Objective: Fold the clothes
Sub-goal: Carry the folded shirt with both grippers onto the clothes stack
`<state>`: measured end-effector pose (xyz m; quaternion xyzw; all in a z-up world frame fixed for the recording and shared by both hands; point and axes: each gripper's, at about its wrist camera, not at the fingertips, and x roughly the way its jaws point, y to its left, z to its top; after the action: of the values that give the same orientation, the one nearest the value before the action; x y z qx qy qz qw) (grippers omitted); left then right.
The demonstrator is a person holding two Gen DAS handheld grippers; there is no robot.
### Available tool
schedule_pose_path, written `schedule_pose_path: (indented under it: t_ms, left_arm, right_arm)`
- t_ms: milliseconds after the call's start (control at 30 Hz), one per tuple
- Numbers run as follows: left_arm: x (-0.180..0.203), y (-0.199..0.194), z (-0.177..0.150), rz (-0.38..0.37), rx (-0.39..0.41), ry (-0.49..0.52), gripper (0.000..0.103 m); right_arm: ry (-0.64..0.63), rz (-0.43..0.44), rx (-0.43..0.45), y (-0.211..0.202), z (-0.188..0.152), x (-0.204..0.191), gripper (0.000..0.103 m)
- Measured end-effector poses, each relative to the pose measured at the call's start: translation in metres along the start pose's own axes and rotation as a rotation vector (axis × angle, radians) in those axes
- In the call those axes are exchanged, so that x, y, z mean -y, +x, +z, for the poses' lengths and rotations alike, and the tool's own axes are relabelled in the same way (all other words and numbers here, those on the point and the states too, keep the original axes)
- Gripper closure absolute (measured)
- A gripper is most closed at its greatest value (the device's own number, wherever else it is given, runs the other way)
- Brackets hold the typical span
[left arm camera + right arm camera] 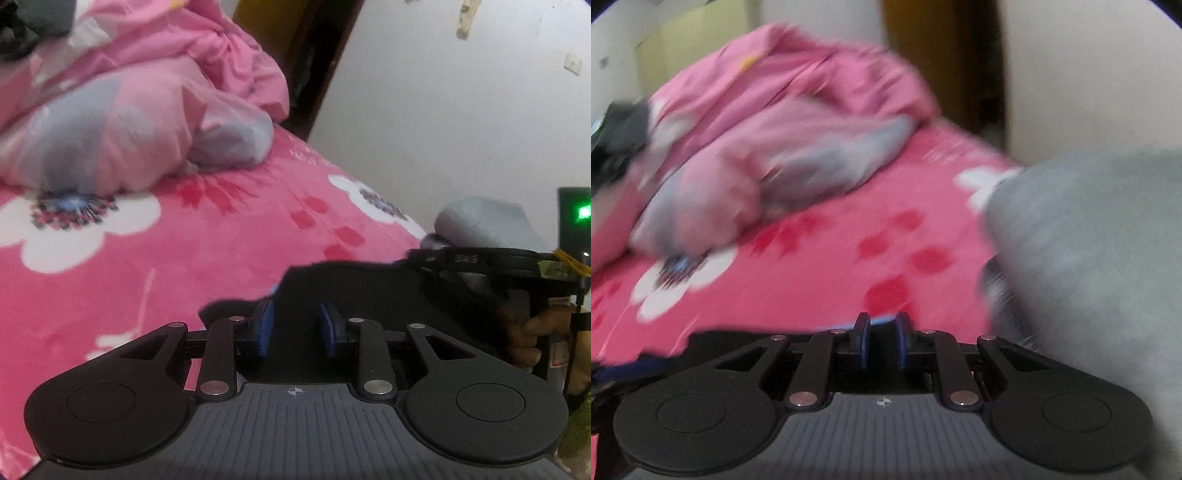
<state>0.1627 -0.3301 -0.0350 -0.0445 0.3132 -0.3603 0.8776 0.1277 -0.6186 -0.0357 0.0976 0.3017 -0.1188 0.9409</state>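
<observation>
meanwhile | left gripper point(296, 328): pads spread, black garment point(369, 291) between, unpinched | right gripper point(882, 339): pads narrowly apart over dark cloth, grip unclear | garment on floral bedspread point(207, 236) near edge, pink quilt point(122, 110) behind

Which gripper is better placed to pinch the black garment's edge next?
Likely left: the left gripper has open jaws straddling the black garment; the right gripper is nearly closed.

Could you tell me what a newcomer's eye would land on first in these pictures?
Most striking is the bright pink bedspread with big white flowers, filling the middle of both views. Behind it lies a crumpled pink and grey quilt. A black garment lies by the left gripper, low in the left view.
</observation>
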Motion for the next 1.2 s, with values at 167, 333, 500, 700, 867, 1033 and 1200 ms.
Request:
schedule_pose_path:
  t_ms: [167, 333, 500, 700, 867, 1033, 1200]
  left_arm:
    - [0.016, -0.047, 0.006, 0.005, 0.131, 0.121, 0.074]
    - [0.058, -0.09, -0.015, -0.178, 0.123, 0.279, 0.072]
    - [0.097, -0.102, -0.065, -0.269, 0.043, 0.482, 0.071]
    - [0.082, -0.086, -0.079, -0.196, -0.044, 0.423, 0.071]
    - [0.074, -0.105, -0.074, -0.218, -0.003, 0.389, 0.071]
    - [0.096, -0.106, -0.094, -0.285, -0.043, 0.515, 0.062]
    - [0.094, -0.11, -0.106, -0.227, -0.074, 0.477, 0.061]
  right_arm:
    - [0.074, 0.024, 0.217, -0.105, -0.009, 0.012, 0.087]
    - [0.143, 0.051, 0.296, -0.203, -0.061, 0.034, 0.087]
    - [0.183, 0.111, 0.188, -0.204, -0.123, 0.039, 0.086]
    - [0.322, 0.03, 0.11, -0.165, -0.16, 0.064, 0.095]
    - [0.313, 0.008, 0.209, -0.199, -0.157, 0.053, 0.092]
    - [0.247, 0.07, 0.186, -0.197, -0.161, 0.035, 0.091]
    - [0.402, -0.079, 0.089, -0.194, -0.175, 0.056, 0.09]
